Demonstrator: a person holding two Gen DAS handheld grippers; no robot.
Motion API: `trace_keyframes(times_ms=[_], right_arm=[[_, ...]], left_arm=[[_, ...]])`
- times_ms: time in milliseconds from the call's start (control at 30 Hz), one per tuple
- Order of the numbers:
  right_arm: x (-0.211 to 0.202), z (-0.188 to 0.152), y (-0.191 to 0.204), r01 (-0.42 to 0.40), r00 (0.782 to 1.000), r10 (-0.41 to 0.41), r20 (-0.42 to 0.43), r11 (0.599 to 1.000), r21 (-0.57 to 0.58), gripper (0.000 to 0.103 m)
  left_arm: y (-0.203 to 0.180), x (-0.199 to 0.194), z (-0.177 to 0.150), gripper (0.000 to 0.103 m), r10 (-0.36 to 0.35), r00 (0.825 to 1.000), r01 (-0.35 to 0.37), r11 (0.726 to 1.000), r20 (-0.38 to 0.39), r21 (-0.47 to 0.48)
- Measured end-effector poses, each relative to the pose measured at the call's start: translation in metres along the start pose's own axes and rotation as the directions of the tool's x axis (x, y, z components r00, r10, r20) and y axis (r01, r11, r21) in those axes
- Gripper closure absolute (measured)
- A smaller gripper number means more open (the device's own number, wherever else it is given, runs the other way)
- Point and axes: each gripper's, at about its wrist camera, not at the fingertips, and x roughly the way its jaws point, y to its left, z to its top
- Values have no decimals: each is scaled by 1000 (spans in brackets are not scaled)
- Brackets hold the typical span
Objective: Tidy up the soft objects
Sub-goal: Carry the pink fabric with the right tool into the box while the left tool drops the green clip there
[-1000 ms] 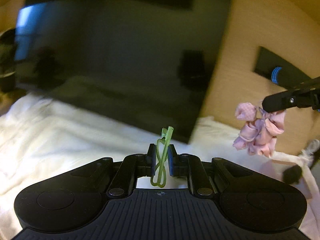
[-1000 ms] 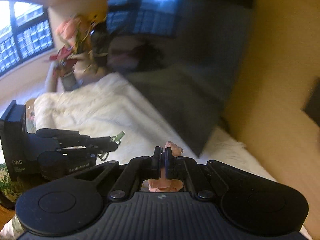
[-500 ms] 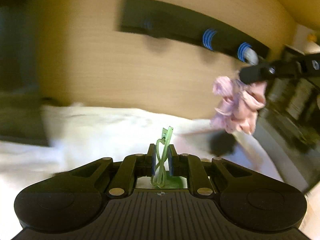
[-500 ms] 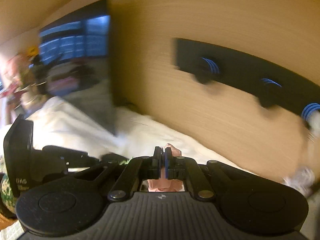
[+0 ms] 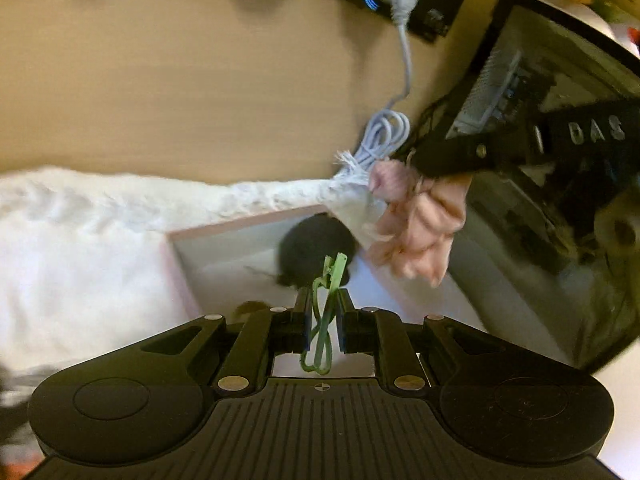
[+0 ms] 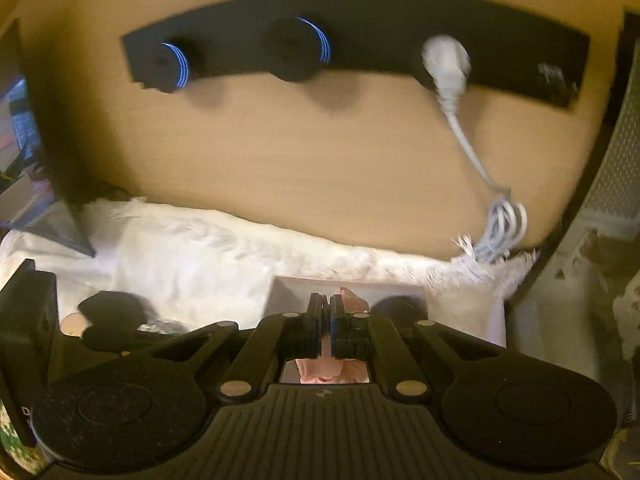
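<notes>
My left gripper (image 5: 323,312) is shut on a thin green hair tie (image 5: 321,322) that loops between its pads and sticks up past the tips. Ahead of it stands a shallow pink-rimmed box (image 5: 244,222) on a white fluffy cloth (image 5: 80,248); a black fluffy item (image 5: 314,246) lies inside. My right gripper (image 6: 325,312) is shut on a pink scrunchie (image 6: 322,372). In the left wrist view that scrunchie (image 5: 416,224) hangs from the right gripper's fingers (image 5: 448,156) above the box's right edge. In the right wrist view the box (image 6: 348,280) lies just ahead.
A wooden wall panel (image 6: 300,152) rises behind the cloth, with a black socket strip (image 6: 360,28) and a white plug and coiled cable (image 6: 500,224). A dark glass-fronted case (image 5: 540,160) stands at the right. The left gripper's body (image 6: 108,316) shows at the lower left.
Both grippers have swung from the dark screen toward the right and downward. The pink-rimmed box has come into view below them. Each still holds its item.
</notes>
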Motion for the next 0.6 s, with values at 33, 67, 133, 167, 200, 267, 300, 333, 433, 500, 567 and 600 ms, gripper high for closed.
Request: trace_keyframes(times_ms=[33,67,133,167,200,267,300,333,433,500,567,600], right_arm=[[5,-4,-6,0,1000,0,2,1000,9,97],[7,-9,-13,0,1000,0,0,1000,23,97],[22,-10,-25,-4,1000,5,-27,998,66,88],[30,-12,-31,-7,999,11,-48,996,94,87],[36,-14,-35,-4,998,11,-64,993,116,85],[45,-16,-41,13,997,-2,-83,990,139,85],[46,-17,-43,26,996,-14,-84,990,140,83],[45,-18,-45,45,996,-34,-80,989,141,80],[42,-22,-47,72,997,-66,-49,988,133,70],[37,-30,-40,80,997,-79,-16,990,114,68],[30,-42,-27,87,996,-89,20,992,90,65],[27,-48,-19,86,995,-90,39,993,79,61]], left_arm=[[-1,17,0,87,10,999,-10,1000,-38,-7],[1,39,-2,86,49,992,-47,999,-114,12],[2,63,-14,85,130,977,-120,991,-168,67],[3,67,-17,85,154,975,-142,987,-162,81],[5,67,-19,85,163,974,-152,985,-155,79],[9,60,-16,85,130,981,-122,991,-143,64],[11,55,-13,84,114,984,-105,992,-135,68],[12,45,-11,84,104,988,-96,992,-118,76],[14,15,-7,84,109,992,-105,992,-59,67],[22,-12,-7,84,65,998,-65,998,13,15],[36,-42,-10,83,32,995,-27,998,95,-53],[43,-57,-12,83,40,991,-29,996,131,-84]])
